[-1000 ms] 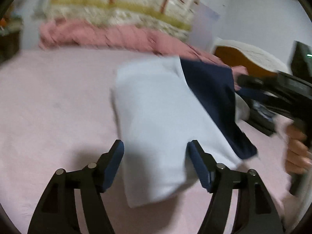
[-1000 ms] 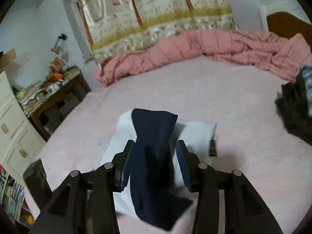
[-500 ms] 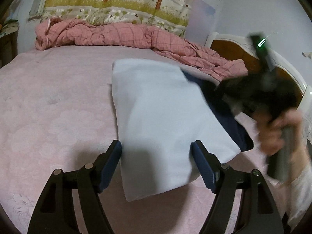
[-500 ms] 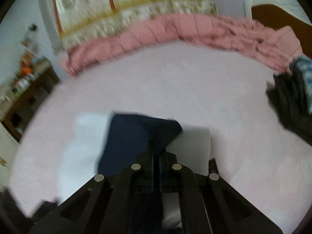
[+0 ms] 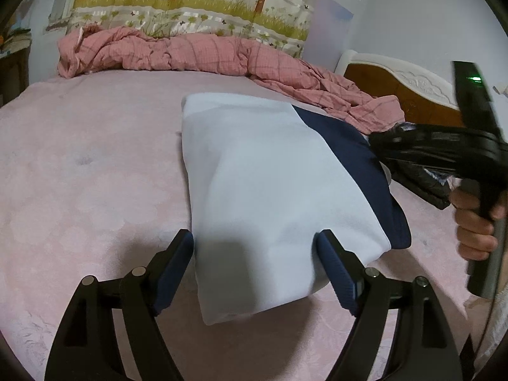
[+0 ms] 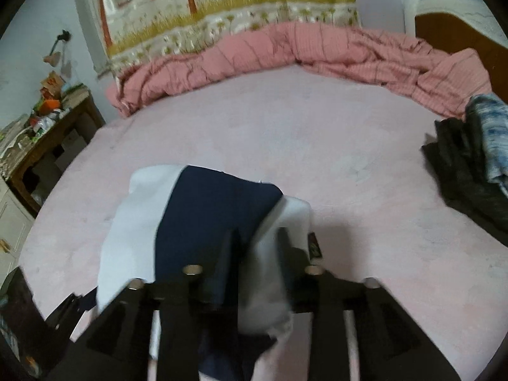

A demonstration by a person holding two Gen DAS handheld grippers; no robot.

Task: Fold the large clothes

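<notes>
A folded pale blue and navy garment [image 5: 270, 184] lies on the pink bed [image 5: 95, 174]. My left gripper [image 5: 255, 254] is open, its fingers on either side of the near end of the pale blue fold, holding nothing. My right gripper [image 6: 255, 247] is open over the navy panel [image 6: 209, 219] of the same garment, its fingers blurred and apart. It also shows in the left wrist view [image 5: 412, 149] at the garment's far right edge, held by a hand.
A crumpled pink checked quilt [image 5: 206, 57] runs along the far side of the bed. A wooden headboard [image 5: 397, 89] is at the right. A dark pile of clothes [image 6: 470, 162] lies on the bed's right. A cluttered wooden table [image 6: 47, 127] stands at the left.
My right gripper shut on the navy panel half a second ago and has now opened again. The left gripper stayed open around the near end of the garment.
</notes>
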